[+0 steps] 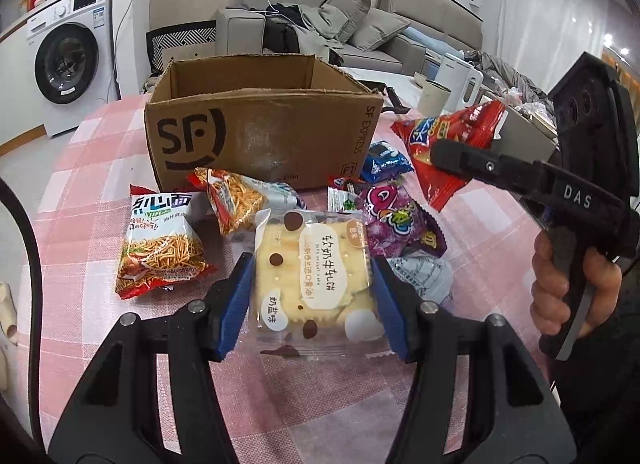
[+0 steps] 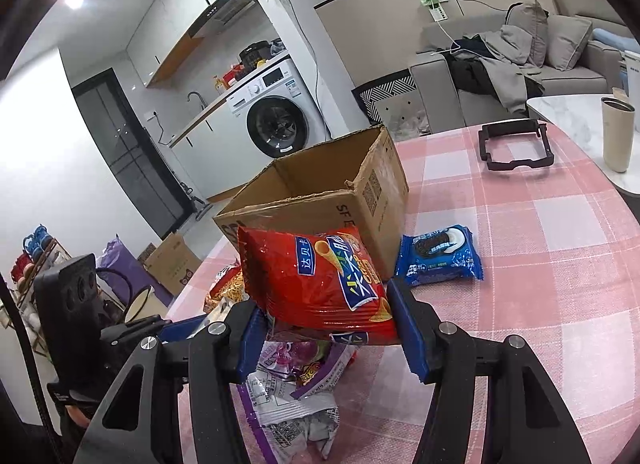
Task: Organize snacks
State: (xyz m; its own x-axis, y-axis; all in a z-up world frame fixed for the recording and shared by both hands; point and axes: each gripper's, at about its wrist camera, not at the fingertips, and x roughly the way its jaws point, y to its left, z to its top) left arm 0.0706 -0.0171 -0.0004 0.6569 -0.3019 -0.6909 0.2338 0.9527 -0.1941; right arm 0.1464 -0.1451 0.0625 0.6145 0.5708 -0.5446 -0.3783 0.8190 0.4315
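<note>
Left wrist view takes in the pink checked tablecloth (image 1: 100, 168) first, then the open cardboard box (image 1: 260, 132) standing on it with its mouth up, apparently empty as far as its inside shows. In front of the box lies a loose heap of snack packets, among them two noodle-snack bags (image 1: 160, 244) and a purple candy bag (image 1: 396, 224). The left gripper (image 1: 312, 284) has its jaws partly closed on a square cracker pack (image 1: 316, 276), blue pads pressing both side edges; the pack hangs flat, its long axis running away from the jaws toward the box. The right gripper (image 2: 324, 328) clamps a red chip bag (image 2: 316, 276) by its lower end, so the bag stands up and forward from the jaws, clear of the table. A blue cookie pack (image 2: 440, 256) lies just beside the box's corner. For both hands the box lies straight ahead beyond the held packets; in the right wrist view the red bag's top overlaps the box's near rim, so the right hand seems the nearer to dropping in.
</note>
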